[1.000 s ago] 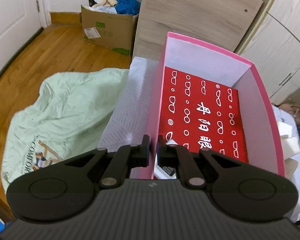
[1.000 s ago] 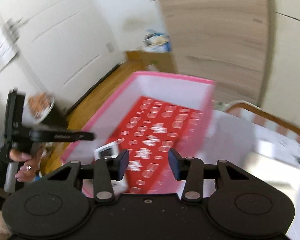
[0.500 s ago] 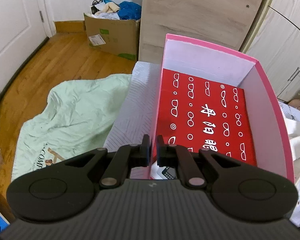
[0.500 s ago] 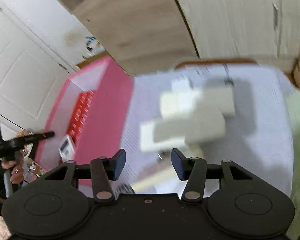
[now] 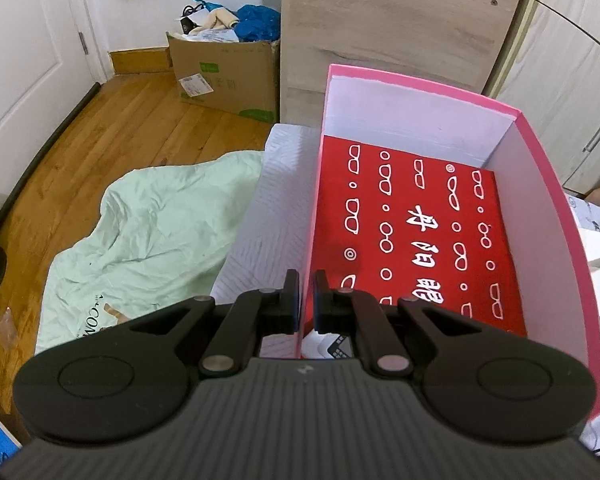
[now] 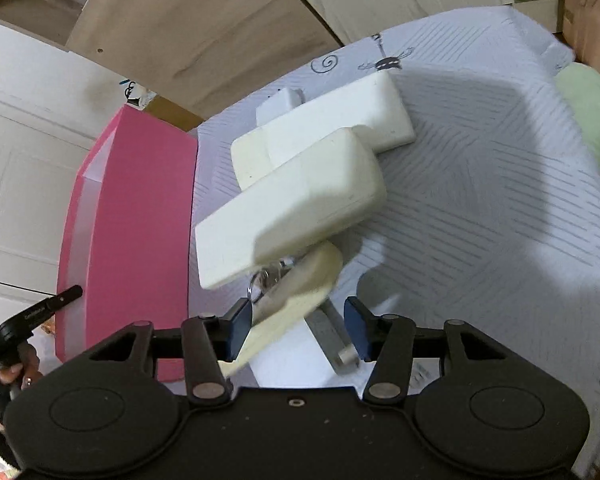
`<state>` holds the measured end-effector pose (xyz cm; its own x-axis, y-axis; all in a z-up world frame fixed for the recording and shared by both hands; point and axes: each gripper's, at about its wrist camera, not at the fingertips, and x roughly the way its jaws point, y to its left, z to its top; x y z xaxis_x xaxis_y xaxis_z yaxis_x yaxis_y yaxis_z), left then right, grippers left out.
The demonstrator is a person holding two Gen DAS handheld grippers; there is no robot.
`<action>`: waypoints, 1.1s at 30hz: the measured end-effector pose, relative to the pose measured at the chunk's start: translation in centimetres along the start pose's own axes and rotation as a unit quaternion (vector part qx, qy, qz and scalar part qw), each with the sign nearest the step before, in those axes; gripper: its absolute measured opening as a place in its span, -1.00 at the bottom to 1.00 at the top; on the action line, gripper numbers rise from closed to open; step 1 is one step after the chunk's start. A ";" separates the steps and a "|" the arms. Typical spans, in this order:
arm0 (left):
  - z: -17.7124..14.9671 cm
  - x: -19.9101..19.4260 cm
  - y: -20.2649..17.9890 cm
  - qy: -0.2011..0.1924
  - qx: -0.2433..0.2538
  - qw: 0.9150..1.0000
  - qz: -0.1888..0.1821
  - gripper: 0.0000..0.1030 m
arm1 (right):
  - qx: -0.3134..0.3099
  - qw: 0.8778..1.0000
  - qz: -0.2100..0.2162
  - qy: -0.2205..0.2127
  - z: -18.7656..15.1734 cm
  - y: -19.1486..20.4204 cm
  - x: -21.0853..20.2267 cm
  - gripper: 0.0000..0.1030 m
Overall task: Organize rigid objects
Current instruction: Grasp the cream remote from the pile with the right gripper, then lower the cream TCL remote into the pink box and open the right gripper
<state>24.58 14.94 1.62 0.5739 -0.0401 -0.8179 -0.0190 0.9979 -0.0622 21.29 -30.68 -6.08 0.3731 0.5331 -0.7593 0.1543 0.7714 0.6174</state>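
My left hand-held gripper pinches the pink box by its near left wall, pads tight on the wall. My right hand-held gripper hangs spread, nothing gripped, over cream foam blocks piled beside the box on the grey patterned sheet.

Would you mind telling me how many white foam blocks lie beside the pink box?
2: the nearer foam block overlaps the farther foam block; others may be hidden.
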 end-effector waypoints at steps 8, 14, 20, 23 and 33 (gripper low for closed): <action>-0.1 -0.1 0.0 0.001 -0.003 1.000 0.002 -0.89 | -0.050 0.999 -0.003 -0.002 -0.2 1.7 1.1 -0.28; -0.1 -0.1 -0.2 0.000 -0.002 1.000 0.006 -0.89 | -0.024 0.999 0.047 -0.010 -0.4 1.5 -0.5 -0.57; -0.1 -0.2 0.2 0.001 -0.007 1.000 0.001 -0.89 | -0.041 0.997 0.056 -0.025 -0.8 3.2 -1.8 -0.61; -0.2 -0.3 0.1 -0.001 -0.009 1.000 0.002 -0.90 | -0.054 0.995 0.070 -0.036 -1.0 3.9 -2.6 -0.61; -0.2 -0.3 0.7 0.002 -0.024 1.000 -0.006 -0.90 | -0.173 0.969 0.102 -0.144 -2.1 10.0 -6.3 -0.61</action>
<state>24.21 15.62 1.72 0.5710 -0.0531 -0.8192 -0.0516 0.9936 -0.1004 18.53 -25.57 4.49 0.6116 0.6058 -0.5088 -0.2470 0.7572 0.6047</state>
